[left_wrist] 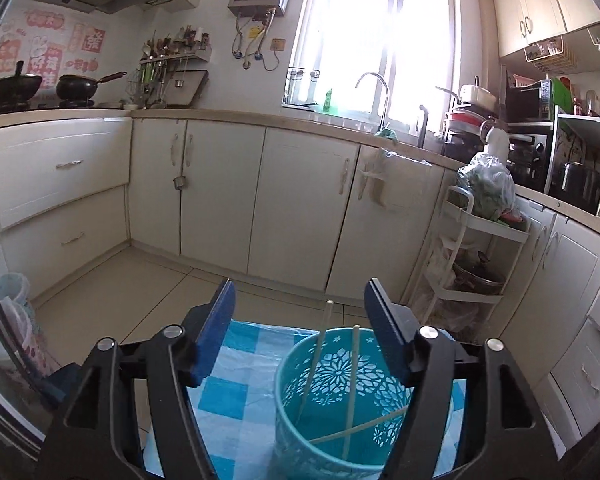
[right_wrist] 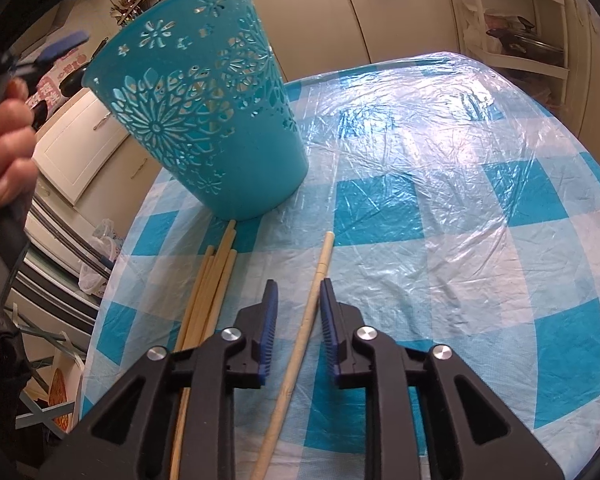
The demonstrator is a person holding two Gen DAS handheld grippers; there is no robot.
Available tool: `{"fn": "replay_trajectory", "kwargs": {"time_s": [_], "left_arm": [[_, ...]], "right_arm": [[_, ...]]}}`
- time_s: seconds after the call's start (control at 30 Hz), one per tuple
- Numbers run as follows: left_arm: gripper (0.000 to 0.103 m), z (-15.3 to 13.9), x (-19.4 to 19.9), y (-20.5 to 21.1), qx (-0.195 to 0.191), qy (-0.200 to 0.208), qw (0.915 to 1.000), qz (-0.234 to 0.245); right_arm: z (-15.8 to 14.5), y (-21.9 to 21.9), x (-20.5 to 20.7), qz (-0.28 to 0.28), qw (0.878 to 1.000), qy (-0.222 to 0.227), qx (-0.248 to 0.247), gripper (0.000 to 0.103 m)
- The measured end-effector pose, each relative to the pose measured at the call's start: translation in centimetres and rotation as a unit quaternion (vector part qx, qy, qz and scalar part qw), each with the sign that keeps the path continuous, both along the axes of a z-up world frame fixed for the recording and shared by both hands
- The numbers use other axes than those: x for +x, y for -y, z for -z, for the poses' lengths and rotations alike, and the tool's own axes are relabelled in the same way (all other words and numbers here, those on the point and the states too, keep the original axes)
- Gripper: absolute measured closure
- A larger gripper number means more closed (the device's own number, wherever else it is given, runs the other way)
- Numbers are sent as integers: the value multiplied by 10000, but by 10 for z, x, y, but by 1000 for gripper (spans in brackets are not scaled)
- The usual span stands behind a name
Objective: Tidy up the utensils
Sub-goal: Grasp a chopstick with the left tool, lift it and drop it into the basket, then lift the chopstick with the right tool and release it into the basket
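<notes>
A teal plastic basket (left_wrist: 340,404) with flower cut-outs stands on the table with three pale chopsticks (left_wrist: 352,384) inside it. My left gripper (left_wrist: 300,312) is open above the basket's rim and holds nothing. The basket also shows in the right wrist view (right_wrist: 204,116). My right gripper (right_wrist: 298,296) is open, low over the table, its jaws on either side of a single pale chopstick (right_wrist: 312,292) without touching it. A bundle of several tan chopsticks (right_wrist: 212,284) lies just left of it. The left gripper (right_wrist: 66,46) shows at top left, in a hand.
The table wears a blue-and-white checked cloth (right_wrist: 440,200) under clear plastic. Cream kitchen cabinets (left_wrist: 220,192) run behind, a white shelf cart (left_wrist: 476,248) stands at the right, and lined bins (left_wrist: 8,320) stand on the floor at the left.
</notes>
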State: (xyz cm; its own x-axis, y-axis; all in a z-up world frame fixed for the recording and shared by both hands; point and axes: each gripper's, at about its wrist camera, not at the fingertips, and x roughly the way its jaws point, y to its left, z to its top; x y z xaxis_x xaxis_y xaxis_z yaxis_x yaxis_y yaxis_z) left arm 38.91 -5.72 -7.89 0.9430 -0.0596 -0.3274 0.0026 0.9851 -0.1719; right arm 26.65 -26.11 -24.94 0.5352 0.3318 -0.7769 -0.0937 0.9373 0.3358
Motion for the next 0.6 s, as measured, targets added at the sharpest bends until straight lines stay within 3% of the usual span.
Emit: {"fn": "replay_trajectory", "kwargs": {"time_s": [0.13,0.23,0.3,0.4,0.5,0.6], "left_arm": [[21,5,-38,-31,15,33,9998,-205],[17,22,-59,-50,-32,-129,9993,-345],[16,41,-64,-59,-106,-423,9984,-371],[16,77,-66,-63,-171,-1004,9944,-289],[16,100,-73,-63,-187,-1221,9921,-236],[16,117,-80,-64,-178,-1356,9905,-164]], "right_arm": [[-2,-1,-4,32,9999,-18,-139,72],[-3,-11,-2,34,9981,3,-621,78],[-4,-22,-2,-29,9931,42,-1174,89],[-5,-33,-6,-271,9836,101,-1782,95],[-8,-23,-11,-280,9880,-70,-1517,97],[-22,-2,-22,-137,9964,-34,-831,97]]}}
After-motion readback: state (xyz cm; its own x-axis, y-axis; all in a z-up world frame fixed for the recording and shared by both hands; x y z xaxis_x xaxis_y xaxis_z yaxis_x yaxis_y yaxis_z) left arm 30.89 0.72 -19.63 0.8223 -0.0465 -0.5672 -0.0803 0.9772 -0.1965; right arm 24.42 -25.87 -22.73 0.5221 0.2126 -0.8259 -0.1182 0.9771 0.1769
